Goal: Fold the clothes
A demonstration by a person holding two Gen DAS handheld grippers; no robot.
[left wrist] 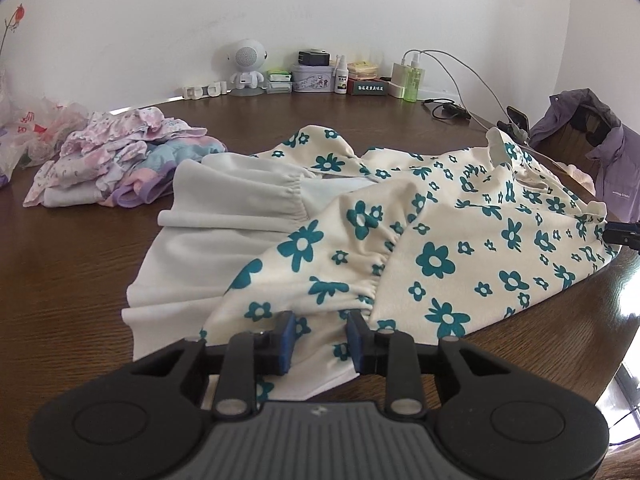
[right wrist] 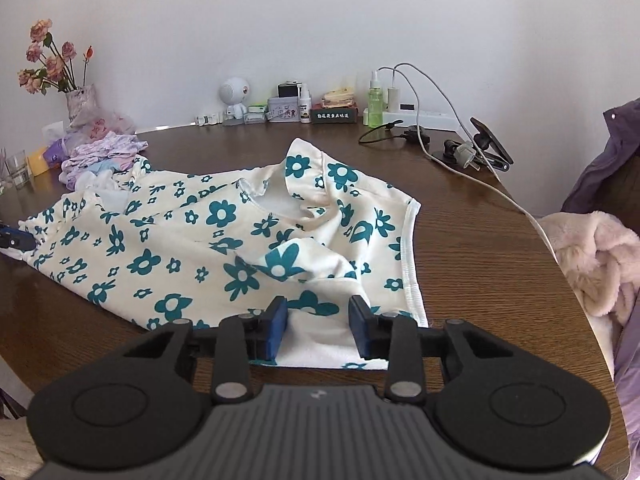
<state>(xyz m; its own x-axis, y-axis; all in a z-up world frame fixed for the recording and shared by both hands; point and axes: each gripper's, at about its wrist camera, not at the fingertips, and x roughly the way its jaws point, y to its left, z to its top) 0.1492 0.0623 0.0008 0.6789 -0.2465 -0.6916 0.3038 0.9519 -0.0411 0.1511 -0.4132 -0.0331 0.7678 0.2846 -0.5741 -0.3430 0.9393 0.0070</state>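
While both your claws, left claw (left wrist: 320, 338) and right claw (right wrist: 318, 330), stand open astride the floral dress (left wrist: 432, 240) hem at 6 o'clock, probably touching it, close them before folding.

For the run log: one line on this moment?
left tongs: open at hem | right tongs: open | floral dress: partly folded on table

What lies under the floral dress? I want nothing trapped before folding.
Around the floral dress only bare wooden table shows. Whatever is beneath its spread fabric is covered and cannot be seen.
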